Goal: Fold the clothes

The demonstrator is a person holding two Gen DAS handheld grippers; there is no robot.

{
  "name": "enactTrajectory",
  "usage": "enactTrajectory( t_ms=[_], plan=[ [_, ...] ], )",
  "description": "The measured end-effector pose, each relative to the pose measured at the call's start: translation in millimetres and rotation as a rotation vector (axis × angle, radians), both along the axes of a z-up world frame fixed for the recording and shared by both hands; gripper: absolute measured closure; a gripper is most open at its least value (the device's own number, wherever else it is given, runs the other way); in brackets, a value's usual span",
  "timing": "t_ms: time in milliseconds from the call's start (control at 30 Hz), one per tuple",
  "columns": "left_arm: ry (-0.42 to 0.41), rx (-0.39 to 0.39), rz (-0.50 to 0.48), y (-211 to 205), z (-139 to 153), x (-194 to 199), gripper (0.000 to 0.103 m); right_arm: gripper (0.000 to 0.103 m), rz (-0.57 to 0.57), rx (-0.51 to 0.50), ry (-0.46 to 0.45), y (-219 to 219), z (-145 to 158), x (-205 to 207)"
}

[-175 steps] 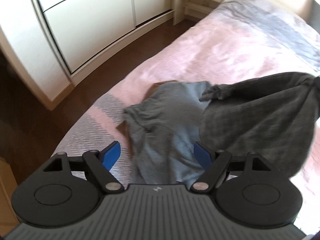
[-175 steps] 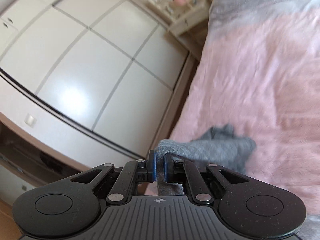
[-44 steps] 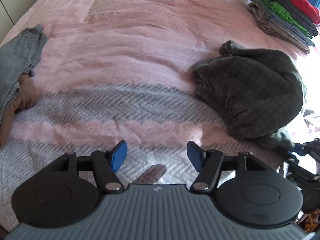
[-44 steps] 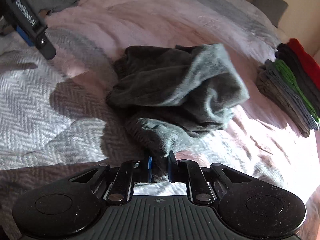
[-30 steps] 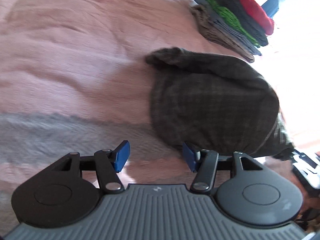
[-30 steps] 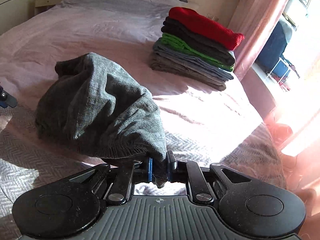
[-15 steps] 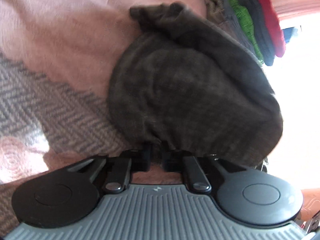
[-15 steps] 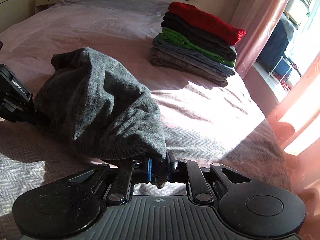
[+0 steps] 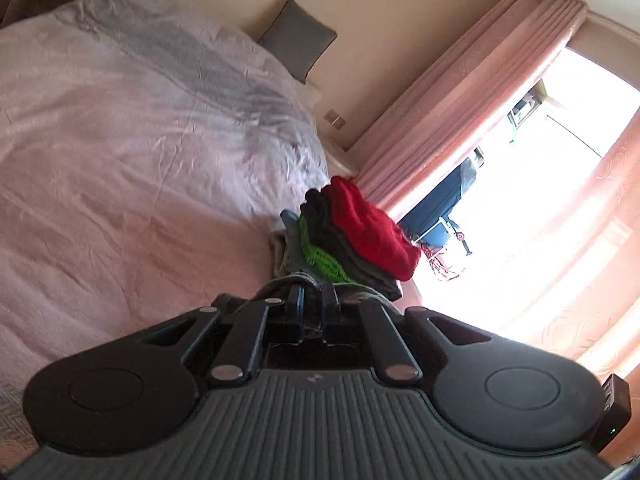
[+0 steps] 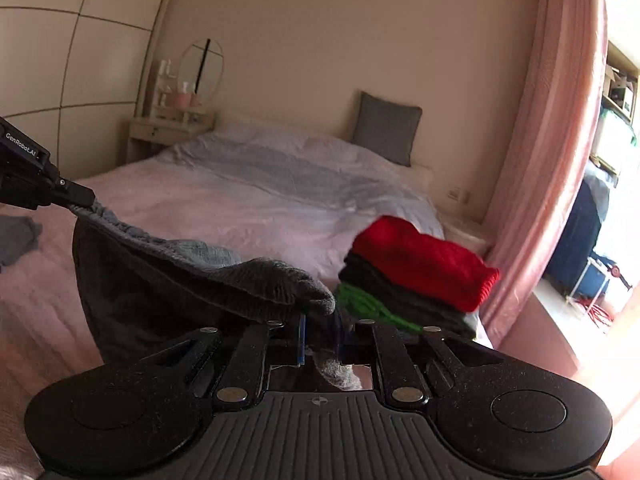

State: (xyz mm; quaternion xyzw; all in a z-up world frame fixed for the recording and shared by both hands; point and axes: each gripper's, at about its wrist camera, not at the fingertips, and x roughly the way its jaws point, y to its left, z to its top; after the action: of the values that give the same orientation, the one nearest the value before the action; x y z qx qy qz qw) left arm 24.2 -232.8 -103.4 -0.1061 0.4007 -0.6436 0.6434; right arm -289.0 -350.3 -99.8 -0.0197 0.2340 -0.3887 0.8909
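Lifting now: both of my grippers have come up off the bed (image 10: 248, 208), where half a second ago the dark grey garment (image 10: 168, 284) lay heaped. The right gripper (image 10: 322, 338) is clamped on one edge, the left gripper (image 10: 82, 200) pinches the other, and the cloth sags between them above the bed's near edge. That should let me spread it; the folded stack (image 10: 416, 276) waits near the right edge.
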Motion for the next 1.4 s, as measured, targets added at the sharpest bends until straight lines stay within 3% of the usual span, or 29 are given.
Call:
enactTrajectory(
  t_ms=[167,367,467,567,667,767,900,967,1000,1033,1067,1167,1233,1400],
  plan=[
    [-0.046,-0.025,0.020,52.4,58.3,-4.1,0.098,0.091,0.137,0.000,-0.015,24.3,50.1,-8.2],
    [-0.081,-0.038,0.041,125.2,106.5,-20.8,0.098,0.091,0.289,0.078,-0.035,63.4,101.6,-37.0],
    [-0.117,-0.072,0.057,134.4,134.0,-20.0,0.098,0.091,0.338,0.101,-0.056,68.8,125.1,-41.0],
    [-0.145,-0.107,0.062,114.7,148.4,-7.6,0.098,0.091,0.338,0.110,-0.079,55.2,142.2,-32.3],
    [-0.131,-0.039,0.082,58.6,131.1,16.0,0.098,0.091,0.293,0.113,-0.066,23.1,146.5,-9.1],
    [-0.168,0.163,0.091,-7.8,73.7,38.1,0.096,0.091,0.176,0.177,-0.024,-43.0,123.3,31.9],
    [-0.225,0.454,0.100,-97.6,-9.0,67.3,0.091,0.090,-0.057,0.403,0.013,-116.8,59.3,73.4],
    [-0.237,0.533,0.102,-100.9,-32.3,80.4,0.087,0.090,-0.089,0.490,-0.012,-119.7,35.5,69.2],
    [-0.235,0.532,0.104,-92.7,-38.1,86.8,0.079,0.070,-0.093,0.520,-0.027,-116.4,24.5,63.6],
    [-0.236,0.541,0.107,-83.1,-45.1,92.4,0.073,0.020,-0.087,0.536,-0.031,-108.5,13.0,55.8],
    [-0.239,0.556,0.110,-73.4,-53.0,97.5,0.068,0.009,-0.080,0.548,-0.032,-100.8,1.2,48.1],
    [-0.259,0.626,0.062,-52.3,-75.4,107.4,0.069,0.010,-0.064,0.633,0.037,-83.1,-38.0,31.4],
    [-0.272,0.661,0.018,-45.6,-88.9,112.3,0.069,0.028,-0.071,0.718,0.068,-79.5,-66.8,27.0],
    [-0.280,0.687,-0.105,-52.0,-116.3,110.9,0.069,0.032,-0.125,0.842,0.056,-77.2,-117.6,19.4]
  ],
)
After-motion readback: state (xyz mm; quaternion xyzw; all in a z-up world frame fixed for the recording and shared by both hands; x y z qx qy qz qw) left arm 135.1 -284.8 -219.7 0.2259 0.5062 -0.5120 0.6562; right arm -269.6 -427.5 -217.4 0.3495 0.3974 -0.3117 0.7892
